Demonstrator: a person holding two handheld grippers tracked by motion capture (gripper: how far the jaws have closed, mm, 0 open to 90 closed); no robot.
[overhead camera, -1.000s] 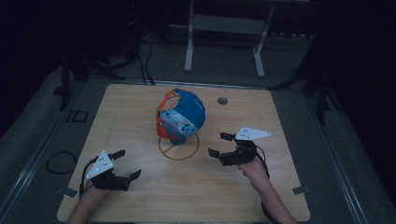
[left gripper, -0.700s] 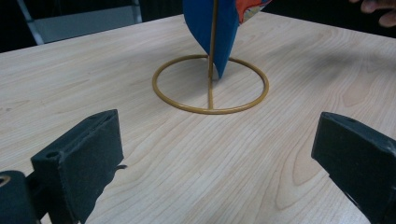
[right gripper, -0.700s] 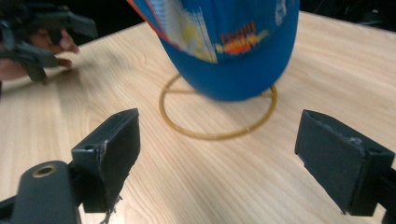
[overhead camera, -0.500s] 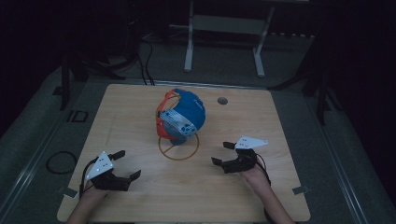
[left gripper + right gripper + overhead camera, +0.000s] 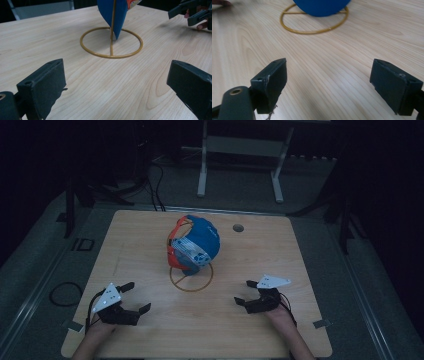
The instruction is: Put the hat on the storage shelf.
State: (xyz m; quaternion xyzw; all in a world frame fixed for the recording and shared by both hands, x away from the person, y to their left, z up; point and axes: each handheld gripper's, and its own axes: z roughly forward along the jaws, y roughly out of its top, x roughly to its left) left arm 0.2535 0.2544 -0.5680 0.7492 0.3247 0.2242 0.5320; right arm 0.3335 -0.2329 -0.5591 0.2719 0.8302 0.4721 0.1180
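Observation:
A blue globe-like ball (image 5: 196,244) with orange and white parts stands on a yellow wire ring stand (image 5: 191,277) at the middle of the wooden table (image 5: 150,235). My left gripper (image 5: 131,296) rests open near the front left, its jaws wide apart with nothing between them. My right gripper (image 5: 246,291) is open near the front right, also holding nothing. In the left gripper view the ring stand (image 5: 111,42) and the blue ball (image 5: 112,12) lie ahead, with the other gripper (image 5: 192,12) at the top right. In the right gripper view the ring stand (image 5: 314,22) sits under the ball (image 5: 322,5).
A round hole (image 5: 238,227) is in the table top behind the ball to the right. A white metal frame (image 5: 240,150) stands on the dark floor beyond the table. A cable loop (image 5: 65,292) lies on the floor at the left.
My right gripper has drawn back toward the table's front edge and a little lower, away from the ball. The left gripper has stayed put.

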